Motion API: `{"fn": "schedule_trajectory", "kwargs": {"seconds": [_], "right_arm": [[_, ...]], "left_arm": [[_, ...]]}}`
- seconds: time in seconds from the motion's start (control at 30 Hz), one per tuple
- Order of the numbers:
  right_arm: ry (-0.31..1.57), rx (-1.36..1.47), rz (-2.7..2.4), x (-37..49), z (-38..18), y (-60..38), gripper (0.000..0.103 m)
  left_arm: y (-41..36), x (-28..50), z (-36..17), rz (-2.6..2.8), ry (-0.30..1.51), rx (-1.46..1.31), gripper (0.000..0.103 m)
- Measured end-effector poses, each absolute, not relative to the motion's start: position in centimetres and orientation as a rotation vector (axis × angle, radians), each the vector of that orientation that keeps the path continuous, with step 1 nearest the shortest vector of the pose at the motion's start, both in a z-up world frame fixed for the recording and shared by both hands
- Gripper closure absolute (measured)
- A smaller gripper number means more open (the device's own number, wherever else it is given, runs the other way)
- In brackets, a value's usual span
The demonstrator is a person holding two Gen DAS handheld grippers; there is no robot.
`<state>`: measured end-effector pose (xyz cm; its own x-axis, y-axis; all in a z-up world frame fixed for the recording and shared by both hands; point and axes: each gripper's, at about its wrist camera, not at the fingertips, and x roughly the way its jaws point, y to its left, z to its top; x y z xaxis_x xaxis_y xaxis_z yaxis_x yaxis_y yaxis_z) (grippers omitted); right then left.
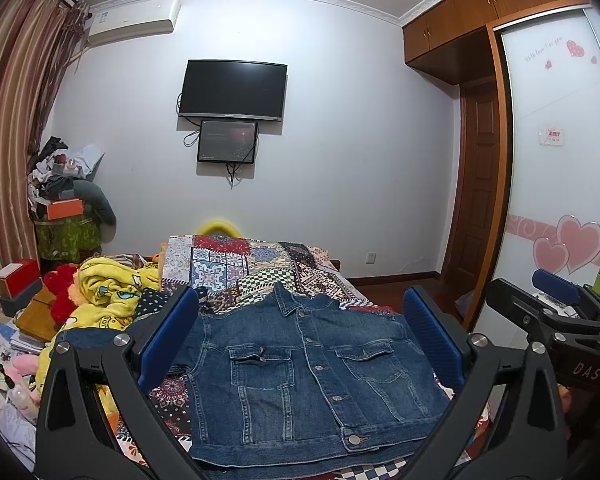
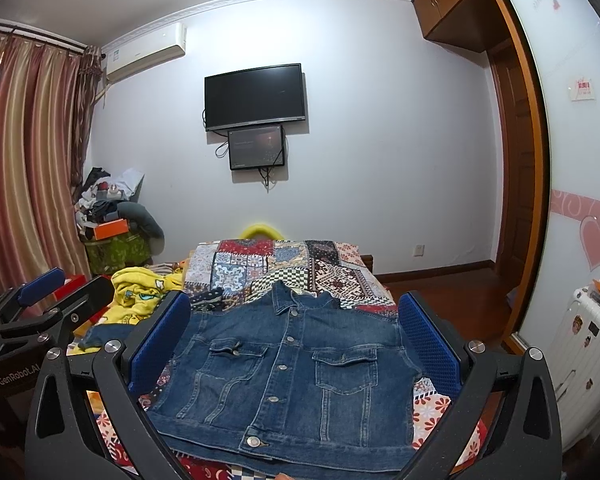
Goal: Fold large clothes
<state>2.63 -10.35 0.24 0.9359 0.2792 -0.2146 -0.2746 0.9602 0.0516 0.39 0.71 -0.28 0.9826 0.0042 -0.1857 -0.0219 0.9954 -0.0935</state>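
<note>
A blue denim jacket (image 1: 300,368) lies front up and buttoned on the patterned bedspread (image 1: 236,268), collar toward the far wall, sleeves tucked out of sight. It also shows in the right wrist view (image 2: 288,372). My left gripper (image 1: 300,332) hovers above the jacket, jaws wide open and empty. My right gripper (image 2: 296,336) hovers above it too, wide open and empty. The right gripper shows at the right edge of the left view (image 1: 556,316); the left gripper shows at the left edge of the right view (image 2: 44,304).
A yellow cartoon blanket (image 1: 108,292) and red plush lie on the bed's left side. Boxes and books (image 1: 20,308) are stacked at far left. A white suitcase (image 2: 588,340) stands right by the wardrobe. A TV (image 1: 234,90) hangs on the far wall.
</note>
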Motion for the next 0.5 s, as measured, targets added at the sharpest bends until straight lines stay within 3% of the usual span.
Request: {"fn": "schedule_trajectory", "kwargs": {"seconds": [0.5], "right_arm": [[0.224, 0.025, 0.284, 2.68, 0.30, -10.56, 0.000]], "left_arm": [[0.60, 0.44, -0.25, 0.012, 0.186, -0.093, 0.000]]}}
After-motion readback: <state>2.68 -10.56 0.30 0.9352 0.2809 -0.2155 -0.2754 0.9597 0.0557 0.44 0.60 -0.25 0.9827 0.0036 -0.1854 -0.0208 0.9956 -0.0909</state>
